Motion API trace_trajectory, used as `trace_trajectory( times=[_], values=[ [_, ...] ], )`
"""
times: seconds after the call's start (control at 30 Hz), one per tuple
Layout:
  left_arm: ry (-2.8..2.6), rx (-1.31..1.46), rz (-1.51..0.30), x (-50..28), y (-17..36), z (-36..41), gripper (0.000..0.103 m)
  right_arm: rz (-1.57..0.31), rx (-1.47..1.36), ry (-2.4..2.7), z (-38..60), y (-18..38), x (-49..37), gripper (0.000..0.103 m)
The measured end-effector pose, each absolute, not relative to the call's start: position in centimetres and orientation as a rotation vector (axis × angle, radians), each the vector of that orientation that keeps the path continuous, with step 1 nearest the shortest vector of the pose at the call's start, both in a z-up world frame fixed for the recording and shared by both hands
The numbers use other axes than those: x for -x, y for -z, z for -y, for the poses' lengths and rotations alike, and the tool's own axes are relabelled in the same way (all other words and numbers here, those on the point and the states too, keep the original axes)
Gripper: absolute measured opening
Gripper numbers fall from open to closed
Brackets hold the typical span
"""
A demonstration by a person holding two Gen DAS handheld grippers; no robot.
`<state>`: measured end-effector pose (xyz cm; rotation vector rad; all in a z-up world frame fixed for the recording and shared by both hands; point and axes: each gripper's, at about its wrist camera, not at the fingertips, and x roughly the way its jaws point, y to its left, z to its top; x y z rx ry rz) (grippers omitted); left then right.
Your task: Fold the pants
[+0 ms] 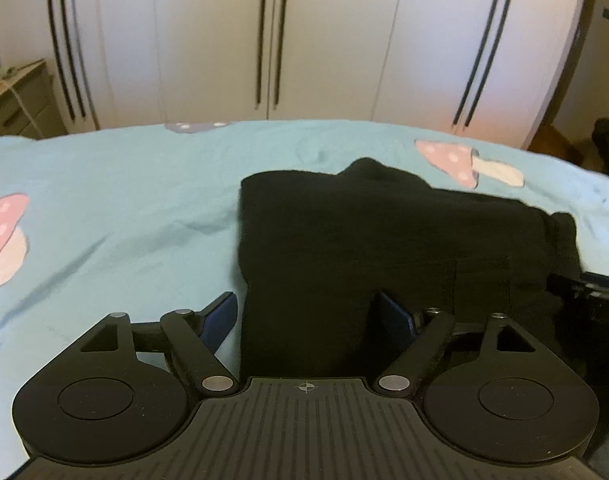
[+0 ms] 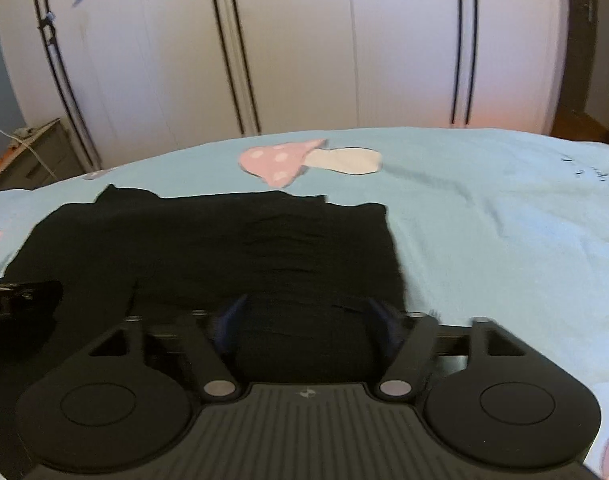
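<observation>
From the left wrist view, the black pants [image 1: 384, 248] lie folded into a compact, roughly rectangular stack on the light blue bedsheet [image 1: 124, 208], which is printed with pink mushrooms. The left claw [image 1: 308, 312] stands wide open at the near edge of the pants: its left finger [image 1: 220, 316] lies over the bare sheet just beside the pants' left edge, while its right finger [image 1: 396, 316] lies over the black cloth, so the claw straddles that edge without pinching anything. Whether the fingers touch the cloth cannot be told. At the right of the pants, part of the other claw's black body shows. Beyond the pants stands a white wardrobe [image 1: 324, 40] with dark vertical handles. From the right wrist view, somewhat blurred, the same pants [image 2: 224, 248] fill the middle of the bedsheet [image 2: 504, 220], with a pink mushroom print [image 2: 280, 160] just beyond their far edge. The right claw [image 2: 308, 316] is also spread wide over the near right part of the pants, both blue fingers set above black cloth that bulges between them; nothing is clamped.
</observation>
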<state>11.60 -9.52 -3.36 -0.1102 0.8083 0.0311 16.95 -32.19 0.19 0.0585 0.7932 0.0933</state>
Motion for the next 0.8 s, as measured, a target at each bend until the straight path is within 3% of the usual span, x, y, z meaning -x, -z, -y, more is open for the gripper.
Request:
trace_trajectory(
  times=[0.03,0.07,0.1,0.3,0.47,0.7,0.8],
  values=[
    [-0.034,0.106,-0.807,-11.1,2.9,9.6,0.082,-0.791,-0.039,-0.073,32.0,-0.5,-16.7,0.081],
    [-0.037,0.091,-0.804,-10.2,2.2,9.7,0.082,-0.789,-0.019,-0.029,31.2,-1.0,-16.5,0.095],
    [-0.04,0.077,-0.798,-9.1,1.7,9.8,0.082,-0.78,-0.022,0.007,31.3,-1.8,-15.7,0.098],
    [-0.033,0.122,-0.743,-0.4,0.8,11.4,0.095,-0.784,0.006,0.016,30.3,-3.4,-7.7,0.099],
    [0.013,0.195,-0.871,4.1,2.2,13.7,0.095,-0.899,0.005,-0.044,28.4,-2.1,-0.8,0.099],
    [-0.046,0.097,-0.88,6.6,2.3,14.3,0.095,-0.863,0.21,-0.042,24.7,-2.1,2.6,0.099],
    [-0.051,0.136,-0.9,6.7,2.9,13.9,0.095,-0.807,0.155,-0.066,25.1,-2.8,3.3,0.099]
  ],
)
